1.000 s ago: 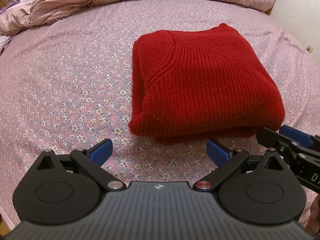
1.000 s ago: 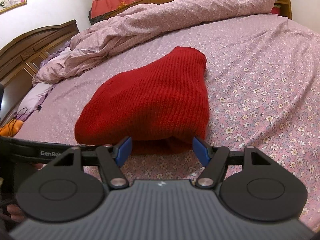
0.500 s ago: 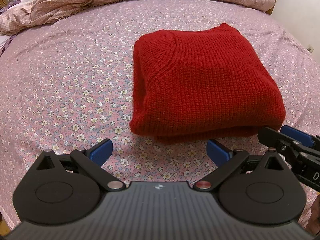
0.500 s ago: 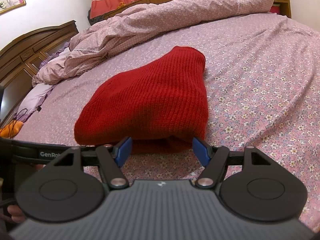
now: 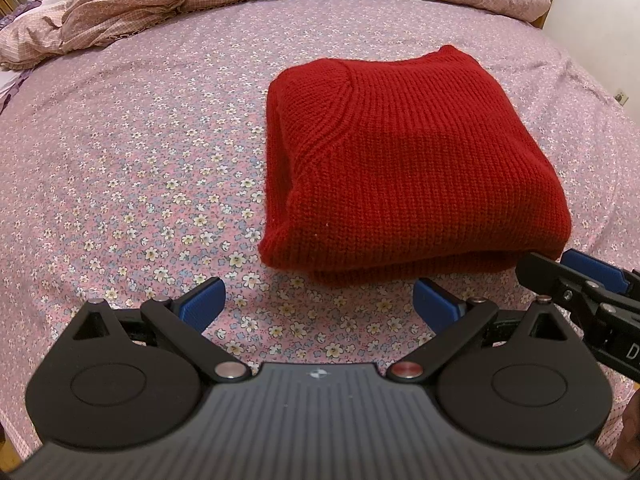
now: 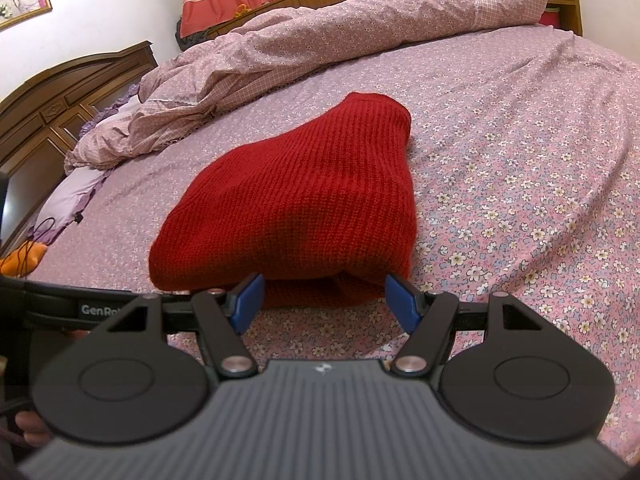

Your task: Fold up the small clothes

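A red knitted sweater (image 5: 400, 160) lies folded into a thick rectangle on the flowered bedsheet (image 5: 140, 152). My left gripper (image 5: 318, 302) hovers just short of its near edge, jaws wide open, only sheet between the blue pads. In the right wrist view the same sweater (image 6: 304, 200) fills the middle. My right gripper (image 6: 326, 302) stands open at its near end, blue pads either side of the fold's edge without pressing it. The right gripper's fingers (image 5: 592, 268) also show at the left wrist view's right edge.
A crumpled pink duvet (image 6: 320, 40) is heaped along the far side of the bed. A dark wooden headboard (image 6: 60, 96) stands at the left, with a lilac pillow (image 6: 76, 192) and an orange object (image 6: 20, 260) beside it. Curtains and a wooden shelf stand behind.
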Motion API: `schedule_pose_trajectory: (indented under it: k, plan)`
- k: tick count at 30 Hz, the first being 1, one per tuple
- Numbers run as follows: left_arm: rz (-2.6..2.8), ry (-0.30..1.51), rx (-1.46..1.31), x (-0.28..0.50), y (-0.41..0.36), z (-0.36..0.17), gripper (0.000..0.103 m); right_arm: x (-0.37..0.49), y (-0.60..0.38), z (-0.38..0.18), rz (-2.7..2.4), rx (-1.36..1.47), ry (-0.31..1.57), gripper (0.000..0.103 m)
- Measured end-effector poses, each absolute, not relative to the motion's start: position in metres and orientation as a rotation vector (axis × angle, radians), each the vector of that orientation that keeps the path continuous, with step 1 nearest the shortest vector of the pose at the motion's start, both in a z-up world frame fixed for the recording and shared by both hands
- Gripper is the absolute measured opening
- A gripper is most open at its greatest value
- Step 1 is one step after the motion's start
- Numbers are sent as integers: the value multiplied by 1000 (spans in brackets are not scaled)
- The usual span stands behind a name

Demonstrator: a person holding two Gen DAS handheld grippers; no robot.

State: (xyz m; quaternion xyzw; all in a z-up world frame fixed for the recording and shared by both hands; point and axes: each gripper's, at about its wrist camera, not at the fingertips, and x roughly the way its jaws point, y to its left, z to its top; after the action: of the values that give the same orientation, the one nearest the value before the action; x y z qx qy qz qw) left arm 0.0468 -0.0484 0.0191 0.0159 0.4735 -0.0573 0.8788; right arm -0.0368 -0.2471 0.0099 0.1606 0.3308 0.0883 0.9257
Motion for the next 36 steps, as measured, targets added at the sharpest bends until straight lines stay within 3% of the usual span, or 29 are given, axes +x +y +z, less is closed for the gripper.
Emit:
schedule_pose_trajectory:
  k: [36]
  plan:
    - [-118,985,40,47,-52,20,102,-38,-248,13,178,335,676,69]
